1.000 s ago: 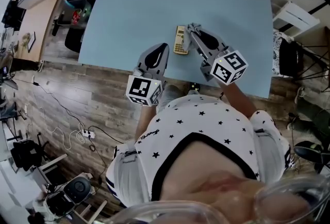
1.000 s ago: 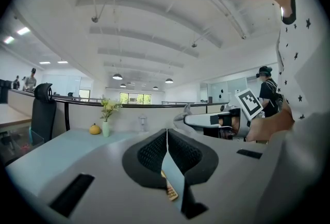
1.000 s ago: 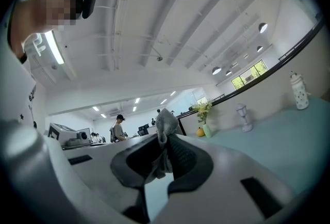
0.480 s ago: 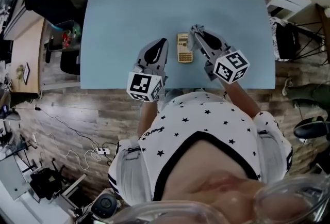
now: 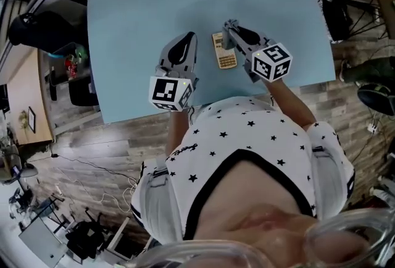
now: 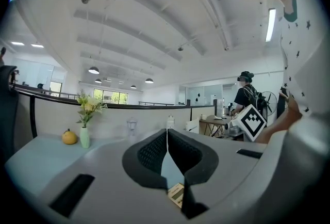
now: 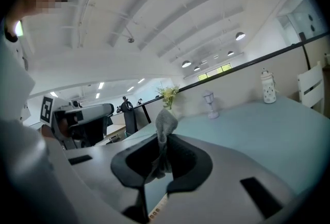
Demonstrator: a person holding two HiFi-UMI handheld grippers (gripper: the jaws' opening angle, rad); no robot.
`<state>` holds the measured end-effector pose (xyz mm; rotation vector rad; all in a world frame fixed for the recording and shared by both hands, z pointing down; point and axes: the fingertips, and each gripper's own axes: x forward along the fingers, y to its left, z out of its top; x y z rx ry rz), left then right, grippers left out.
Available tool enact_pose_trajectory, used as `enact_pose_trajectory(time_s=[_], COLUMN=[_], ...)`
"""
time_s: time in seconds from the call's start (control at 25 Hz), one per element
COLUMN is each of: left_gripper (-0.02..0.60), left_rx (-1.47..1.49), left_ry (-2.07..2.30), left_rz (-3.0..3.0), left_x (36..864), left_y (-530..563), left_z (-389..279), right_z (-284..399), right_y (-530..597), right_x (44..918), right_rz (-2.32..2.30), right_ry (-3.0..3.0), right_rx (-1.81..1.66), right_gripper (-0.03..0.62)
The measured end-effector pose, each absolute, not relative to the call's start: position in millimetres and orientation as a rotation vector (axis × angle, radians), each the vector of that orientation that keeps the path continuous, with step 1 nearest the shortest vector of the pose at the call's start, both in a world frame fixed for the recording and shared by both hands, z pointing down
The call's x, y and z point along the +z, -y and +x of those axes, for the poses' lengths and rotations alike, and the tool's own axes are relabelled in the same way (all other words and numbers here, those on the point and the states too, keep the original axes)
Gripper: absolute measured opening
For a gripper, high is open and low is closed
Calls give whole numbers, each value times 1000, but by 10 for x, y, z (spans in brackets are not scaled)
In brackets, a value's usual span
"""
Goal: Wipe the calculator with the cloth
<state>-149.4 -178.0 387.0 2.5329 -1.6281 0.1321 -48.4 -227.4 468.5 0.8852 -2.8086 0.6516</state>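
Grey cloth (image 7: pixel 165 123) is pinched in the right gripper (image 5: pixel 229 28), just right of the beige rectangular calculator (image 5: pixel 224 50) on the pale blue table (image 5: pixel 136 20). The left gripper (image 5: pixel 189 37), clenched empty, rests to its left.

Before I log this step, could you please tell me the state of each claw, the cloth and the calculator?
left claw: shut, nothing in it.
right claw: shut on the cloth.
cloth: bunched between the jaws, its end poking out past them.
calculator: lying flat, face up, on the blue table.
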Motion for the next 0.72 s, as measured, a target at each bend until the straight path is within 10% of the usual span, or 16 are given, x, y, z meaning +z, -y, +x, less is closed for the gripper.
enact_pose_trajectory(time_s=[0.72], left_gripper=[31], left_rx=[68], left_ry=[1580], left_rz=[2485], left_x=[4148], left_y=[1924], left_z=[-2173], right_z=[-1098], right_y=[2276], right_x=[5930], right_rz=[773], right_ry=[2431], right_rx=[602], right_gripper=[44])
